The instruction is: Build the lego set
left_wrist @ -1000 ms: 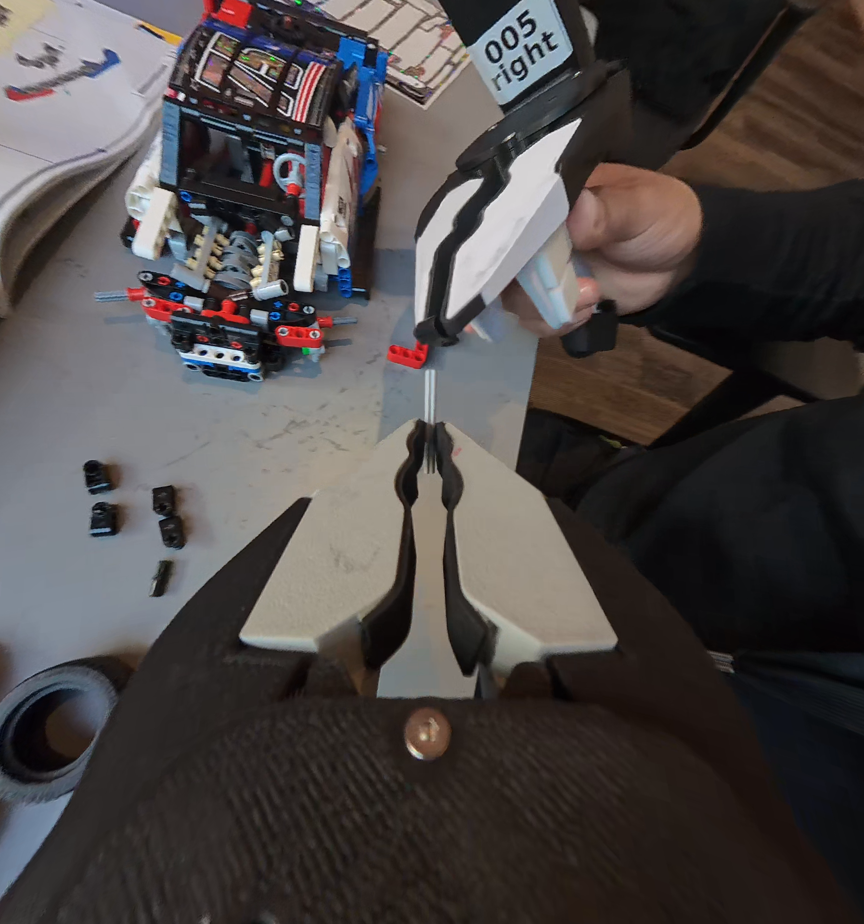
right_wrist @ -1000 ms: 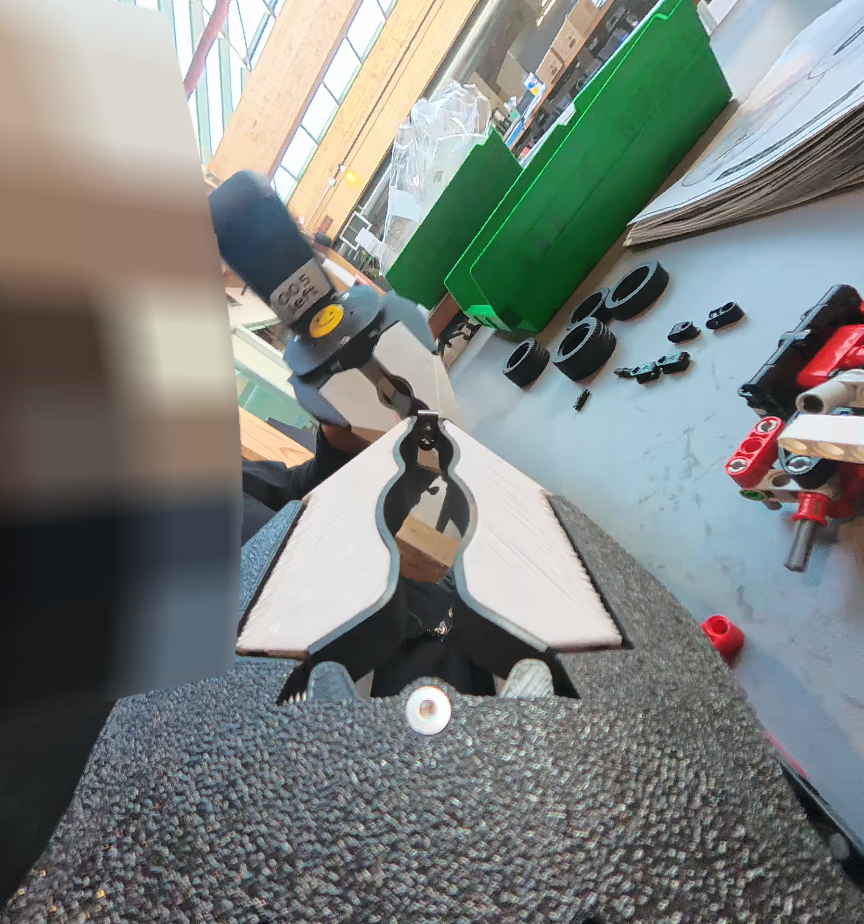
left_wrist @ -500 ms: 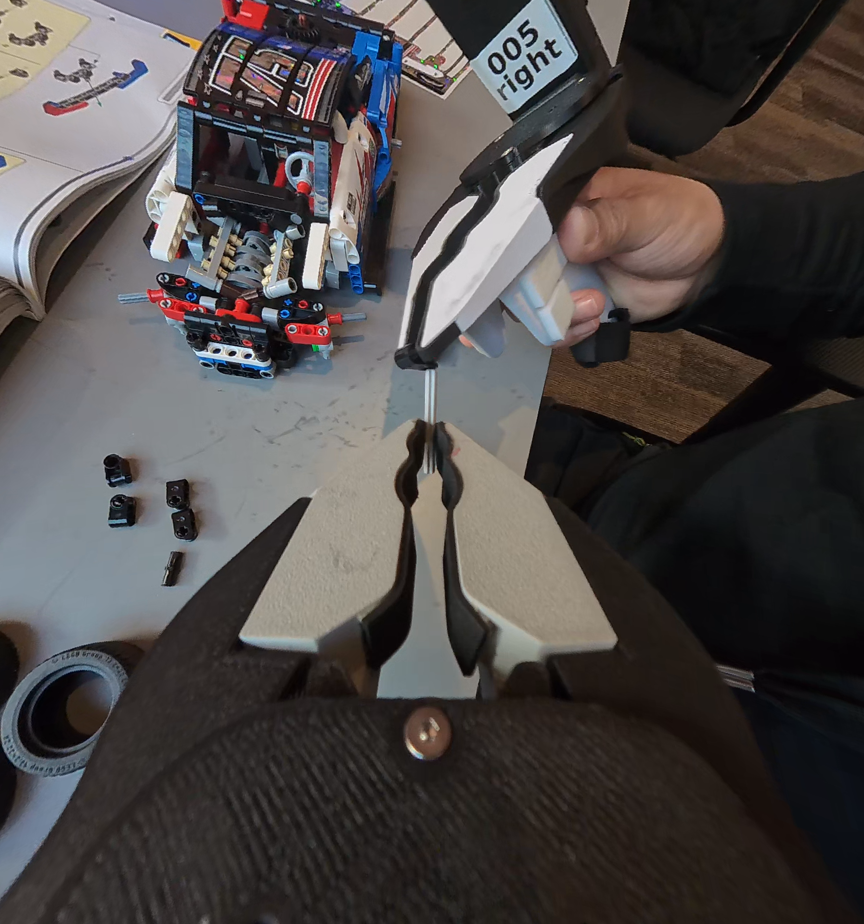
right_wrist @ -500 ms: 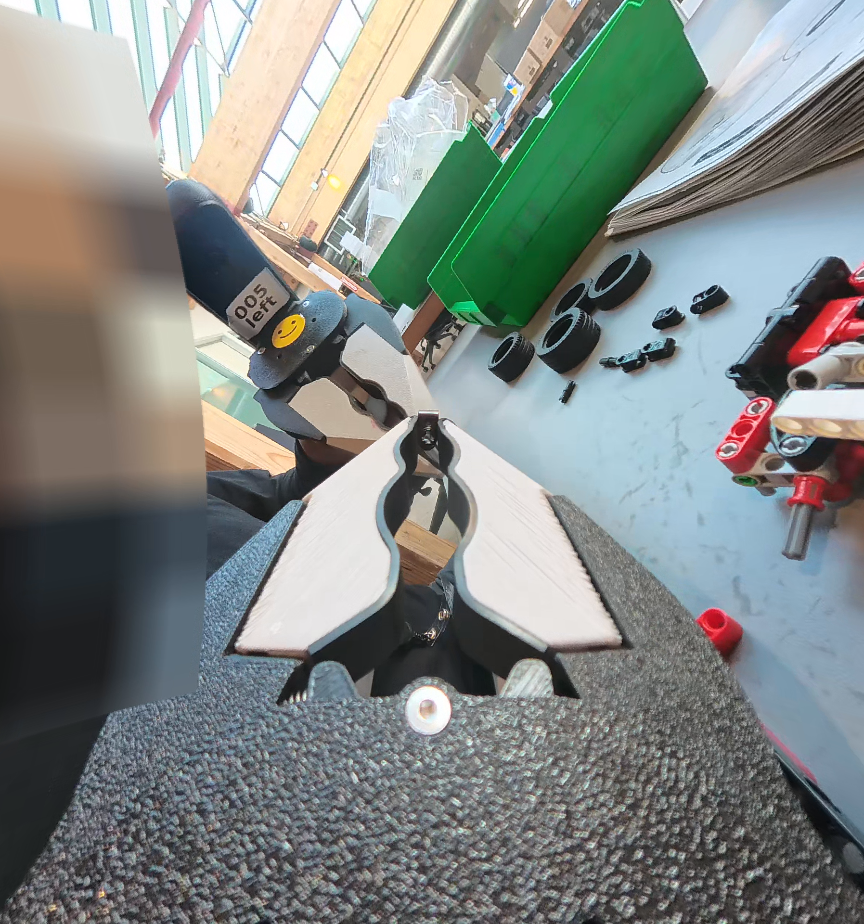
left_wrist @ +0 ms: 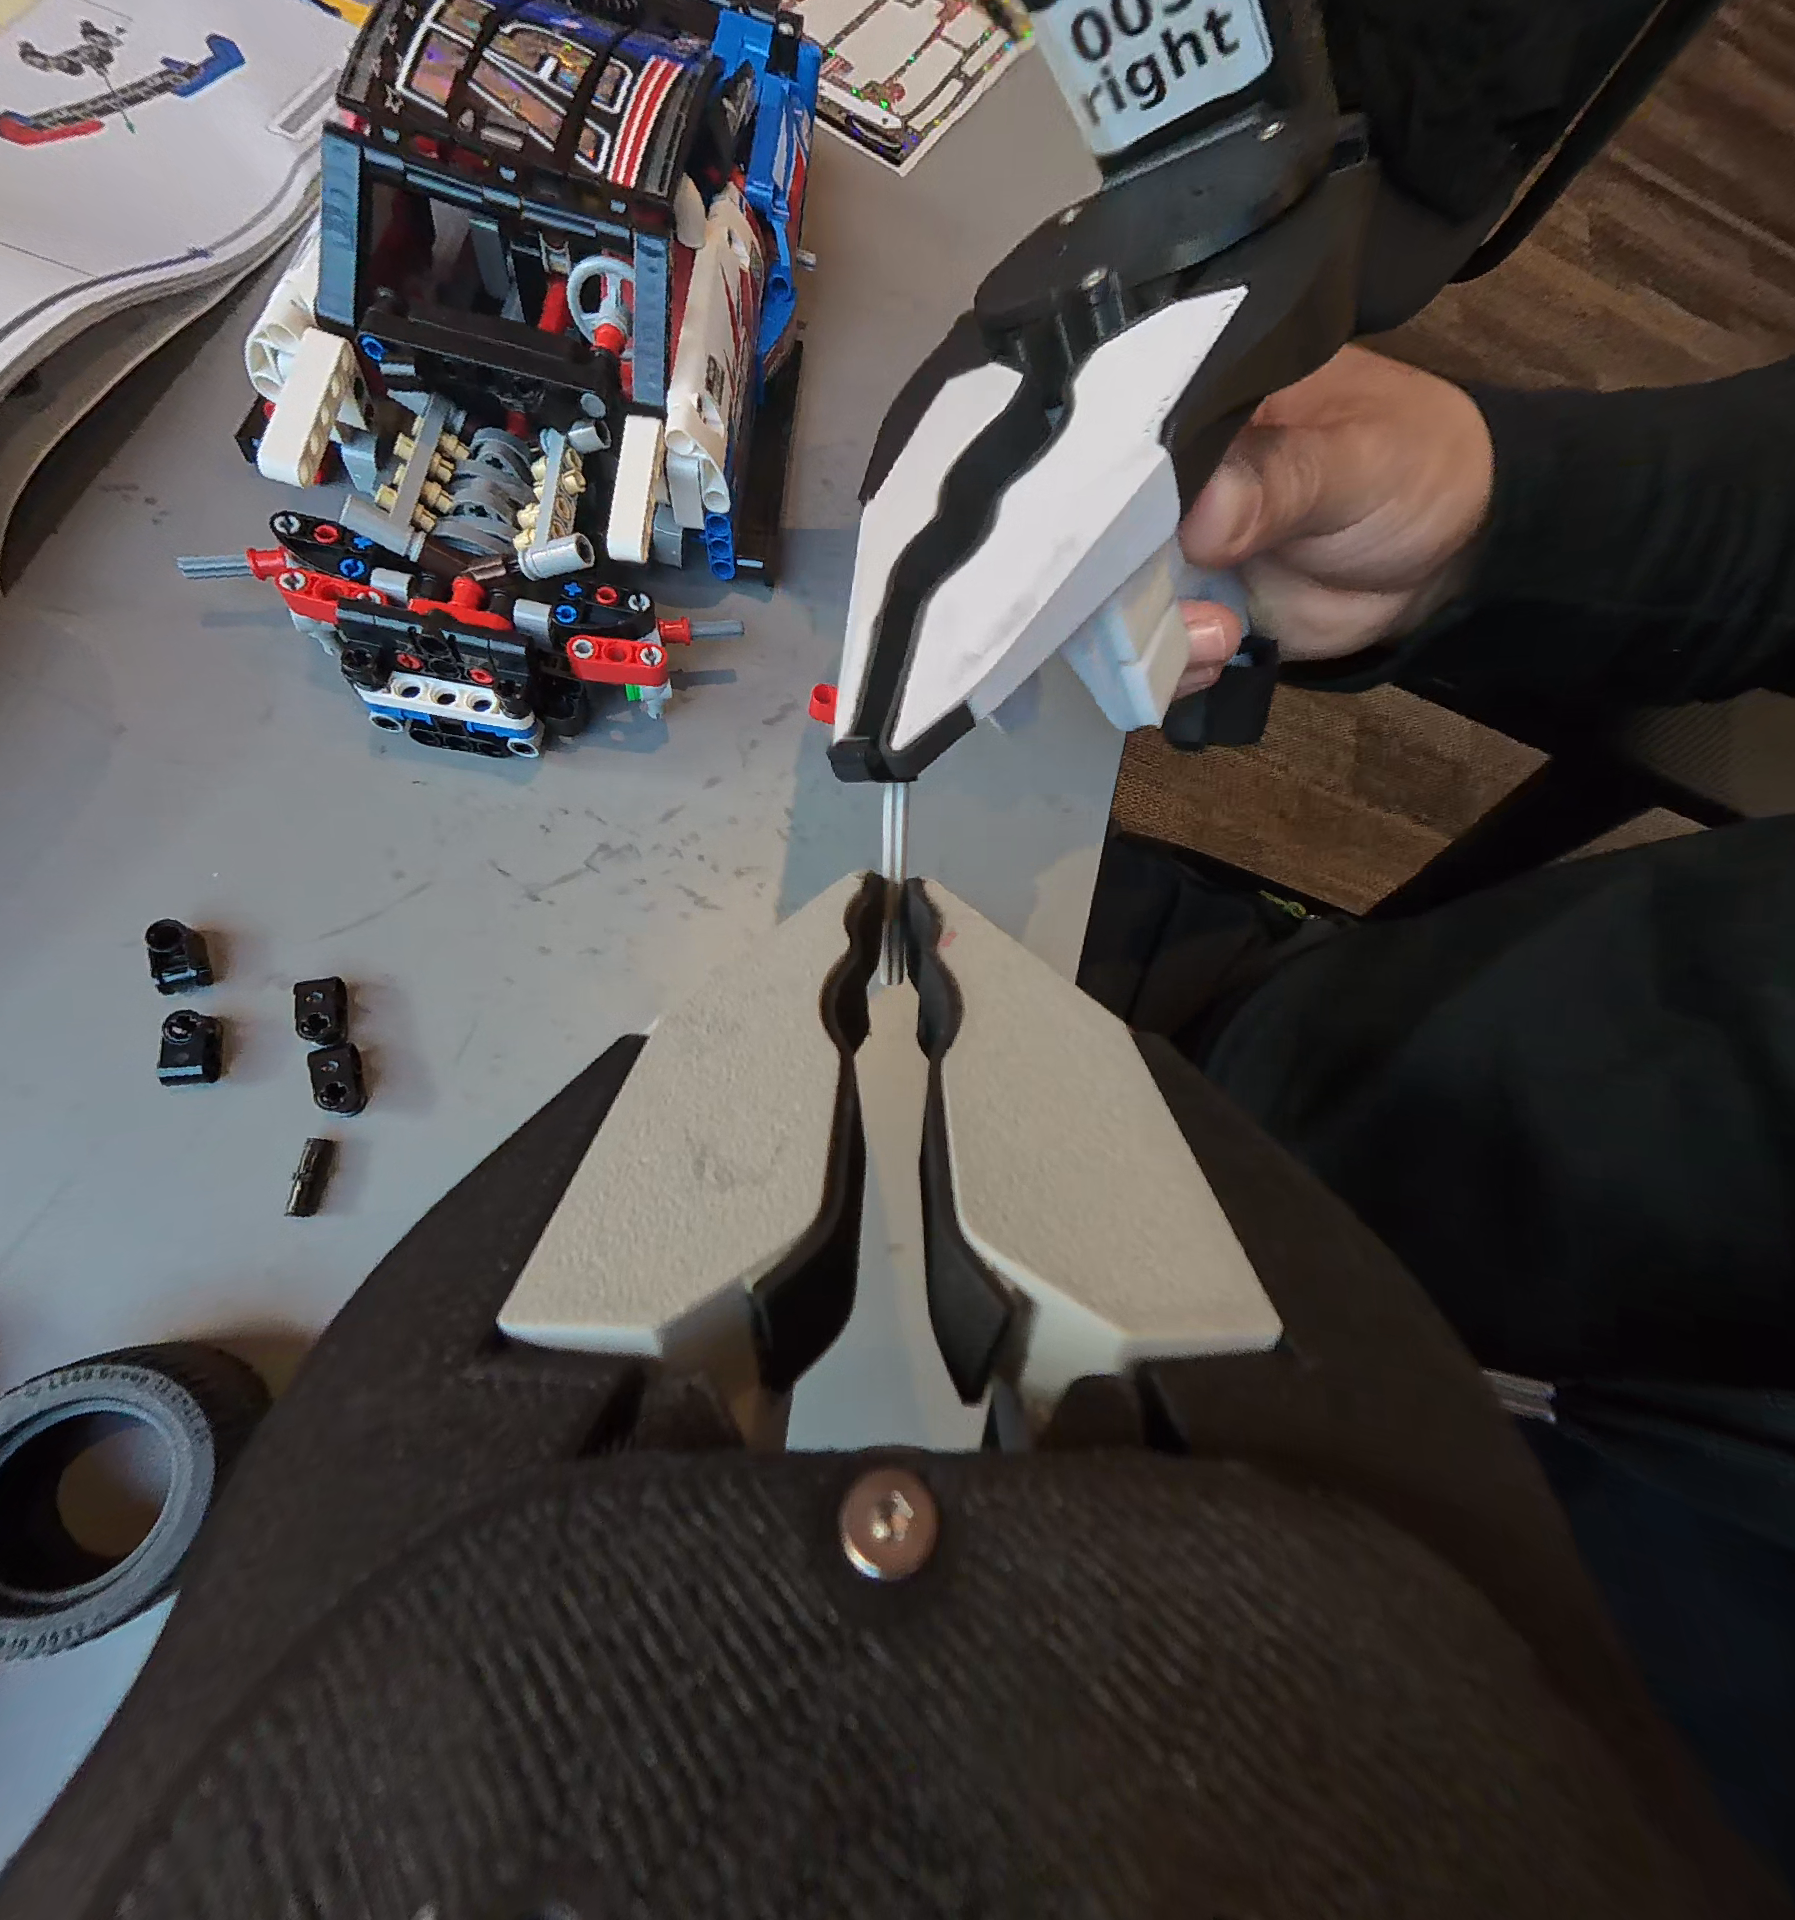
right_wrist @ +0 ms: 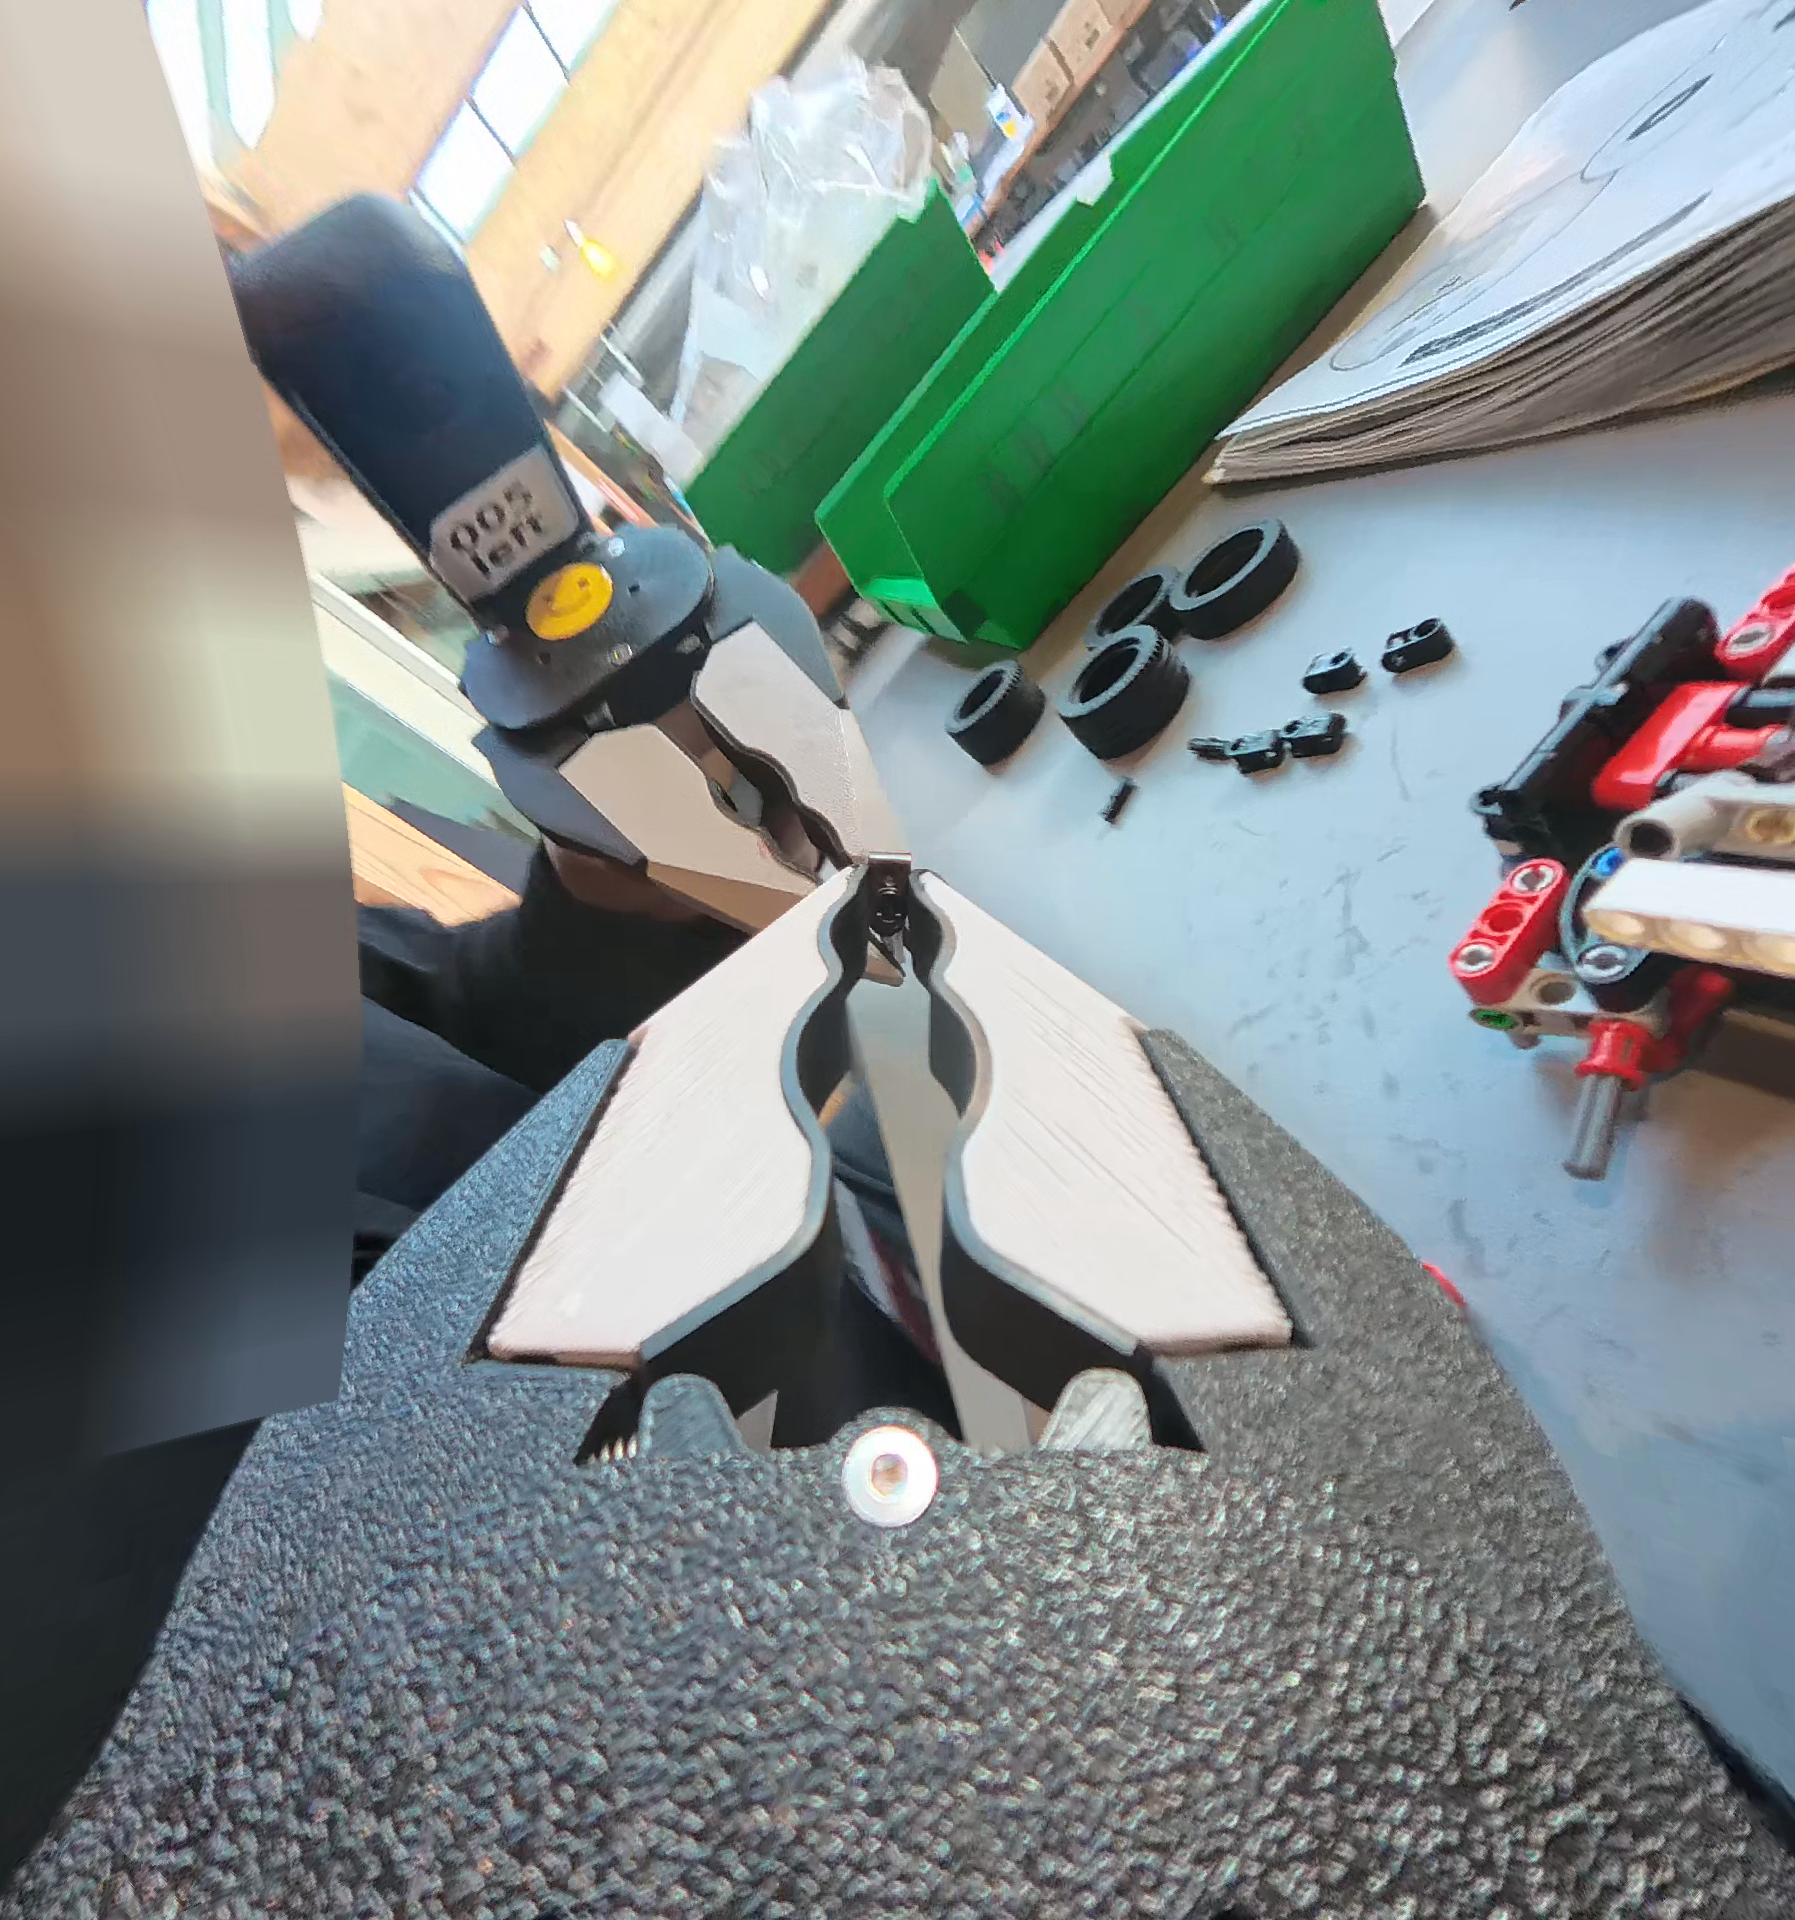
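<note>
Grey axle held between my two grippers, tip to tip, above the table's near edge.

The thin grey axle [left_wrist: 895,894] is pinched in my left gripper [left_wrist: 891,902], jaws closed on its lower end, its long axis running straight ahead along the fingers toward my right gripper [left_wrist: 867,767]. That one meets it head-on, closed on a small black connector [right_wrist: 885,912] whose hole, I judge, must line up with the axle's free end; a slight tilt would make it jam. The right gripper is the one nearer the half-built truck [left_wrist: 540,395], which stands toward the table's far edge, left of the axle. A red pin [left_wrist: 821,702] lies just beside the right gripper's tip. Loose black connectors [left_wrist: 249,1023] and a tyre [left_wrist: 62,1496] sit toward the table's left edge. Both grippers carry labels, the tyre moulded lettering, and a printed instruction booklet [left_wrist: 93,156] lies at the far left corner.
</note>
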Demonstrator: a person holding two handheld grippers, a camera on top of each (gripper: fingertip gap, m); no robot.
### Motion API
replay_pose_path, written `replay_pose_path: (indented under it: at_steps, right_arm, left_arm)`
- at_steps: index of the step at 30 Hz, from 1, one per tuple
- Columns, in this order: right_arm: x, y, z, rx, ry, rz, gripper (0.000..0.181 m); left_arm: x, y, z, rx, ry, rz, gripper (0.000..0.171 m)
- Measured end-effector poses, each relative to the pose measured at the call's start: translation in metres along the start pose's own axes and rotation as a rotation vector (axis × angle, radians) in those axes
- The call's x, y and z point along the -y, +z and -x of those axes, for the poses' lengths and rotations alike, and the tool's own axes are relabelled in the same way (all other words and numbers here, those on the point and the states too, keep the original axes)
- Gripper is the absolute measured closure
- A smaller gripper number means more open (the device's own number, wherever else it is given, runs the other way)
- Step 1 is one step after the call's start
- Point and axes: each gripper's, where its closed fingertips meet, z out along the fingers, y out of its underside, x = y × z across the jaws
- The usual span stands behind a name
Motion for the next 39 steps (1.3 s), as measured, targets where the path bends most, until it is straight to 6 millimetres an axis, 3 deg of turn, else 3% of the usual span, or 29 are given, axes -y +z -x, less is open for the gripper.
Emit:
replay_pose_path:
  at_steps: [7,13,18,21,24,27,39]
  right_arm:
    - [-0.018,0.006,-0.005,-0.038,-0.046,0.020,0.174]
    - [-0.014,0.008,-0.001,-0.052,-0.096,-0.010,0.174]
    - [-0.020,0.008,-0.003,-0.074,-0.174,0.120,0.174]
    - [-0.016,0.004,0.007,-0.088,-0.355,0.228,0.174]
    - [-0.024,0.004,0.007,-0.173,-0.532,0.364,0.157]
    - [-0.029,0.010,0.011,-0.200,-0.614,0.383,0.165]
    - [-0.041,0.016,0.005,-0.239,-0.708,0.452,0.173]
  left_arm:
    - [-0.016,0.005,-0.002,-0.046,-0.030,-0.054,0.170]
    - [-0.012,0.004,-0.001,-0.007,-0.008,-0.100,0.170]
    - [-0.018,0.005,0.001,0.054,0.115,-0.100,0.170]
    - [-0.012,-0.004,0.001,0.078,0.247,-0.159,0.170]
    - [-0.018,-0.009,0.005,0.108,0.353,-0.143,0.170]
    - [-0.023,-0.010,0.000,0.098,0.440,-0.165,0.170]
    - [-0.031,-0.007,0.000,0.141,0.558,-0.146,0.170]
